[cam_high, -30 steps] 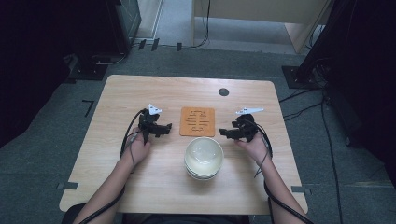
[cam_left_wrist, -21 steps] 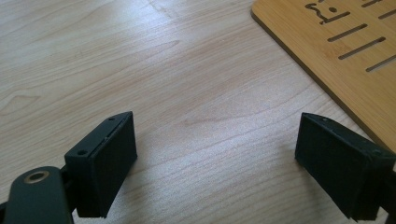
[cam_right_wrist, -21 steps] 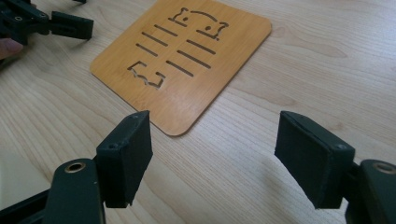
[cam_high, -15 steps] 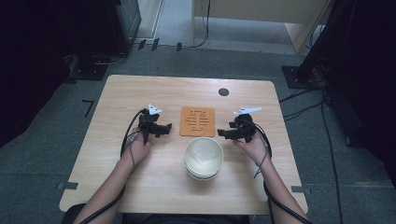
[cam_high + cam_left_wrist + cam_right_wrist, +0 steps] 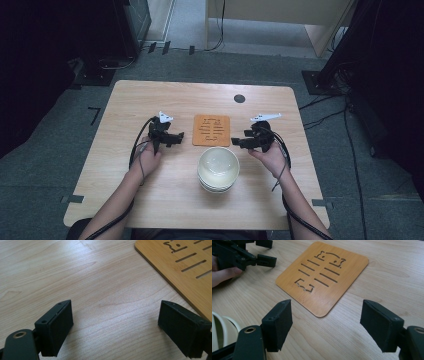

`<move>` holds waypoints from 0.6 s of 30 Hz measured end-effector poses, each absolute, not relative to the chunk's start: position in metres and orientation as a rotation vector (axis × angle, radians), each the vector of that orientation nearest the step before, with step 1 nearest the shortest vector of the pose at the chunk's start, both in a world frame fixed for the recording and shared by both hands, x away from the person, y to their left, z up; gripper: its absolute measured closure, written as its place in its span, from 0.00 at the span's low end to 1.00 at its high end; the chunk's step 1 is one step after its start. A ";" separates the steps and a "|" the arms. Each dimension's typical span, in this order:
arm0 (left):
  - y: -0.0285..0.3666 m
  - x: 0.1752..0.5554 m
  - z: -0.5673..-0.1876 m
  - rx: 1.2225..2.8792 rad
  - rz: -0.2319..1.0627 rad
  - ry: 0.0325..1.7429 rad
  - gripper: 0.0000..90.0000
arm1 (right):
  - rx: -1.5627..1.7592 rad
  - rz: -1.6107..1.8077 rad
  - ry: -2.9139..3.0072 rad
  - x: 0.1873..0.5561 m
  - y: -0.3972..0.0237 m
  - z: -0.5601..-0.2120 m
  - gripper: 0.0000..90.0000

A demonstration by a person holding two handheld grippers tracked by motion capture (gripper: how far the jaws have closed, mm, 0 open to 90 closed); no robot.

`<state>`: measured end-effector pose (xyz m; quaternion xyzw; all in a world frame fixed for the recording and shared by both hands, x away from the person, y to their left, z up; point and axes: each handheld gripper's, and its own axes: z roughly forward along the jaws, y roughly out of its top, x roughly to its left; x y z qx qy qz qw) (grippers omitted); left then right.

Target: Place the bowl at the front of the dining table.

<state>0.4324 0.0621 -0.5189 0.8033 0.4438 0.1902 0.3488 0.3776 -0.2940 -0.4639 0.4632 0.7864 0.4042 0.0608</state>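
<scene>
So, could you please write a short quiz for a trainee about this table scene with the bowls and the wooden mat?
1. True or false: the wooden mat lies between the left tongs and the right tongs.
2. What does each pair of tongs hold? A) a bowl B) the mat C) nothing
3. Fill in: the stack of bowls stands on the side of the mat that is ___ to the person.

Key:
1. True; in the high view the mat is in the middle.
2. C; both gripper views show wide jaws over bare table.
3. Nearer.
</scene>
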 end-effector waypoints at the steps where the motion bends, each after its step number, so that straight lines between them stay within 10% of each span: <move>1: 0.062 0.432 -0.519 2.082 0.493 1.150 0.14 | 1.401 1.221 2.379 0.377 -0.294 -0.464 0.28; 18: 0.062 0.432 -0.519 2.081 0.492 1.150 0.14 | 1.367 1.242 2.391 0.372 -0.290 -0.452 0.32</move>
